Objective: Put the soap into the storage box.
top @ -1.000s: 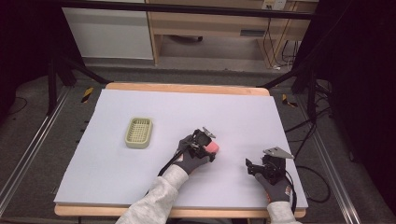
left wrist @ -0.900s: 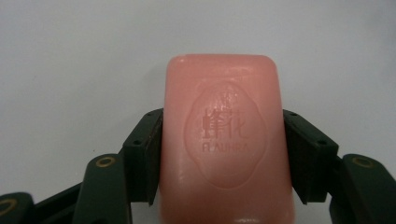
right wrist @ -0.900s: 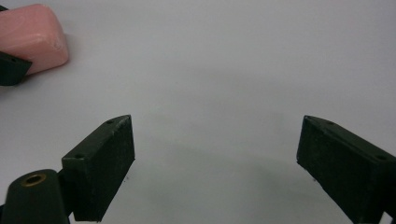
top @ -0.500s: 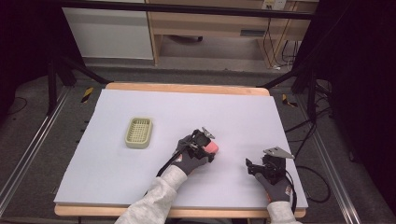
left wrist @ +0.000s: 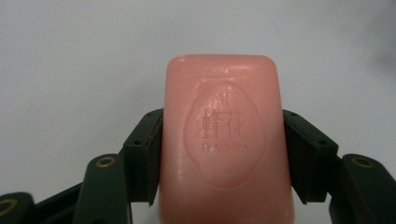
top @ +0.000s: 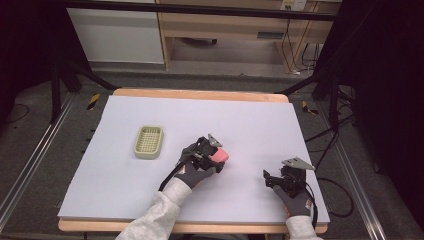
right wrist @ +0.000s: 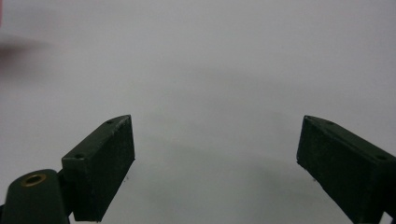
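A pink bar of soap point(left wrist: 224, 140) with an embossed oval stamp sits between my left gripper's point(left wrist: 223, 154) two black jaws, which press on both its long sides. From above, that soap point(top: 220, 155) and the left gripper point(top: 216, 154) are near the middle of the white table, a little above its surface. A pale green slotted soap dish point(top: 148, 142) lies to their left. My right gripper point(right wrist: 215, 158) stands open over bare white surface with nothing between its jaws; in the high view the right gripper point(top: 272, 180) rests near the table's front right.
The white board point(top: 250, 120) lies on a wooden table whose edge shows at front and back. Dark tripod legs and cables point(top: 325, 95) stand off the right side, and a cabinet is behind the table.
My left gripper has risen slightly with the soap in it and shifted a little. The right gripper has stayed where it was.
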A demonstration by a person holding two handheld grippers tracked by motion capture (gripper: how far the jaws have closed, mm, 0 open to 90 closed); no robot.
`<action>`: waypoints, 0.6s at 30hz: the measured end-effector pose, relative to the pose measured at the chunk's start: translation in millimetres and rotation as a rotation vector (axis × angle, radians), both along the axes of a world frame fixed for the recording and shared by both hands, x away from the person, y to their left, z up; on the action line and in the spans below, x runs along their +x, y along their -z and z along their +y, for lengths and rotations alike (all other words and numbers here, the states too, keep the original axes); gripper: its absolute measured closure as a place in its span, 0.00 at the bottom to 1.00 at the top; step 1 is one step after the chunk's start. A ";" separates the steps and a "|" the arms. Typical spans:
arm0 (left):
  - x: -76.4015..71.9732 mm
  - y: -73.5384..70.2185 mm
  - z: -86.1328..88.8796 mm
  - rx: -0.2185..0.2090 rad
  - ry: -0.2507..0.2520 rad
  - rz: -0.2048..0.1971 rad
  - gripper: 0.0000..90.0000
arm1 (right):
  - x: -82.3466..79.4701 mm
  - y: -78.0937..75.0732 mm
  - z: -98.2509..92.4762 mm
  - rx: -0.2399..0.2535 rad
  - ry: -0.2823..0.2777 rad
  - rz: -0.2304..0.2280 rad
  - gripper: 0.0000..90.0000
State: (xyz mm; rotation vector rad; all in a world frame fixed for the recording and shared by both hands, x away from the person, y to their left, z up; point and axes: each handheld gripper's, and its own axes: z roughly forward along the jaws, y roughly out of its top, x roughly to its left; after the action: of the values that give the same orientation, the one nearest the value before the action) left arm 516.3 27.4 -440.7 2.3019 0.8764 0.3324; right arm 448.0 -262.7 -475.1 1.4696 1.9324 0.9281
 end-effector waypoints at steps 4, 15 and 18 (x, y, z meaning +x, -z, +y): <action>-1.8 -5.0 12.3 -0.009 -0.012 -0.006 0.41 | 0.0 0.1 0.1 0.002 0.003 0.002 0.13; -6.9 -14.2 40.9 -0.022 -0.048 -0.027 0.41 | -0.2 -0.1 -0.4 0.001 0.006 -0.003 0.13; -8.0 -16.2 50.6 -0.027 -0.057 -0.030 0.41 | -0.3 -0.2 -0.8 0.001 0.008 -0.003 0.13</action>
State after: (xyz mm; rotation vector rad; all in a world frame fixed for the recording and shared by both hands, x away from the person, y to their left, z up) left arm 508.3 78.0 -424.4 2.2444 0.9268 0.3769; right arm 447.7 -263.5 -474.9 1.4752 1.9227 0.9268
